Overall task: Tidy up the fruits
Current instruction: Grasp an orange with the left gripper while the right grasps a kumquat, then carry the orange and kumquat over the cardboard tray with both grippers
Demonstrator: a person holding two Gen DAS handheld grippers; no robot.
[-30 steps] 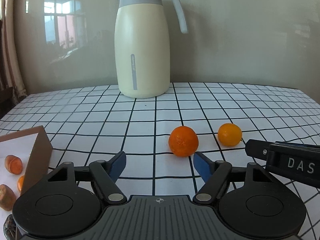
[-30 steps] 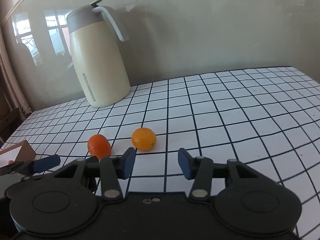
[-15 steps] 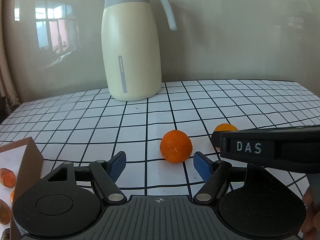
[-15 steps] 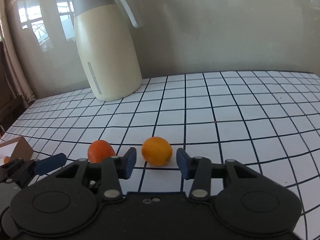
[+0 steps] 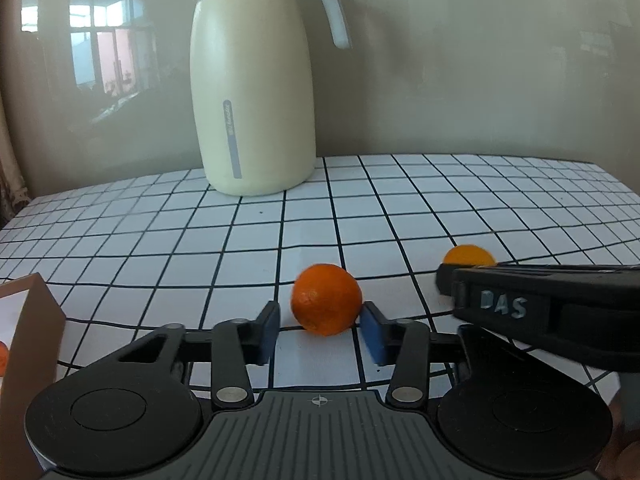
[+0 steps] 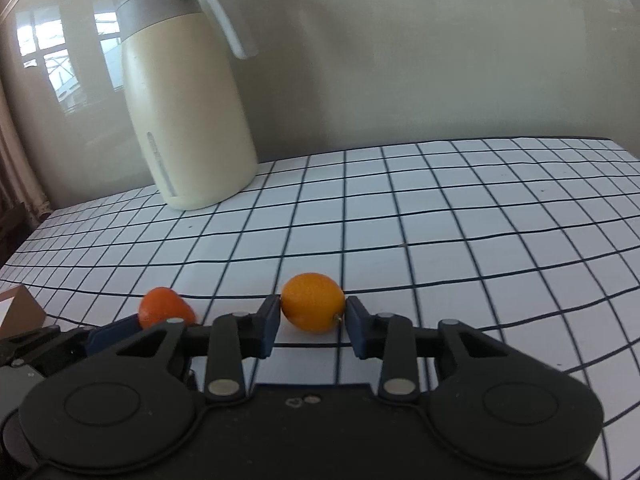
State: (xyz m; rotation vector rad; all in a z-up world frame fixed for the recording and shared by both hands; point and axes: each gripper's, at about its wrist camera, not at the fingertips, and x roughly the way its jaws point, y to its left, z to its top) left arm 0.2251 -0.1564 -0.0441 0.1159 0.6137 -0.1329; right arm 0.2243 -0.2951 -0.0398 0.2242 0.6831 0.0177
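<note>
A tall cream jug [image 5: 254, 96] with a grey lid and a curved grey handle stands upright at the back of the table [image 5: 500, 200], against a plain beige wall that reflects a window. The table wears a white cloth ruled with a black grid. At the left edge of the left wrist view sits the corner of a brown cardboard box [image 5: 34, 344], with a sliver of something orange showing inside it; what it is cannot be told.

Two small fruits lie on the cloth near the front, near each other but apart. The darker, reddish-orange one [image 5: 326, 299] is round with a dimpled skin. It sits between the blue pads of the left gripper [image 5: 320, 330], whose jaws are closing; the right pad looks to be at the fruit's side, while a gap shows at the left pad.

The paler, yellow-orange fruit [image 6: 313, 302] is oval, smooth and glossy, with a small stem stub at its right end. The right gripper [image 6: 311, 326] has it between its pads, both of them against its sides, and the jaws are closing. In the left wrist view the black body of the right gripper crosses in front of this fruit and hides all but its top.
</note>
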